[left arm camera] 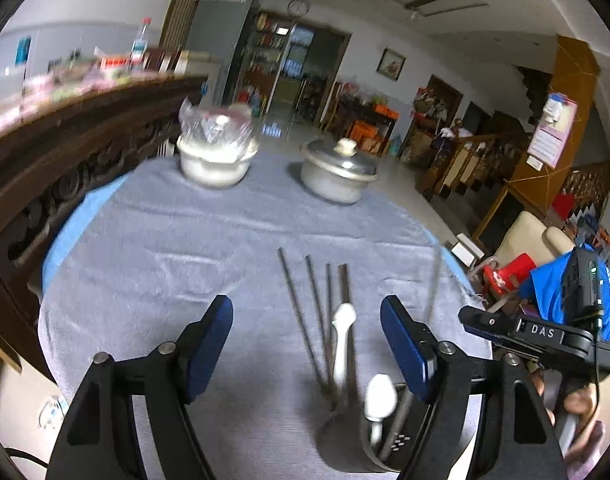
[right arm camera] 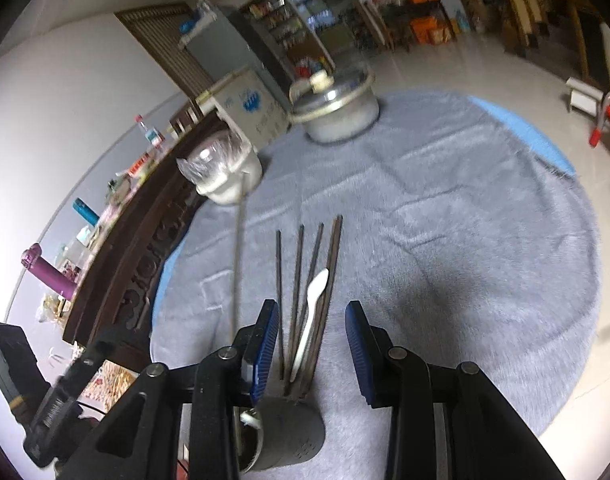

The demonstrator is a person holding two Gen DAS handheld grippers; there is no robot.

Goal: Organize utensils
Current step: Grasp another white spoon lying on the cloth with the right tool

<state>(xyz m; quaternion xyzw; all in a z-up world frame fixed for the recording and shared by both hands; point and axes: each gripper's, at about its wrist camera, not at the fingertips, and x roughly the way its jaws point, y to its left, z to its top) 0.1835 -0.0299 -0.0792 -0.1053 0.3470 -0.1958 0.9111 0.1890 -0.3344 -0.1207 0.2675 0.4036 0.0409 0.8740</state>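
A grey utensil holder [left arm camera: 339, 438] [right arm camera: 293, 428] sits close under both grippers. A white spoon [left arm camera: 381, 398] and a long metal chopstick [left arm camera: 435, 288] [right arm camera: 237, 260] stick out of its mouth. Several dark chopsticks [left arm camera: 301, 312] [right arm camera: 299, 272] and a second white spoon [left arm camera: 342, 340] [right arm camera: 313, 304] fan out from behind the holder over the grey cloth. My left gripper [left arm camera: 307, 340] is open and frames that fan without touching it. My right gripper [right arm camera: 311, 340] is also open, with the same fan showing in its gap. The long chopstick passes outside its left finger.
The grey cloth [left arm camera: 177, 240] covers a round table. A lidded pot [left arm camera: 337, 176] and a plastic-wrapped pot [left arm camera: 215, 156] stand at the far side. Dark carved wooden furniture [left arm camera: 65, 168] runs along the left. A red stool [left arm camera: 509, 272] stands beyond the right edge.
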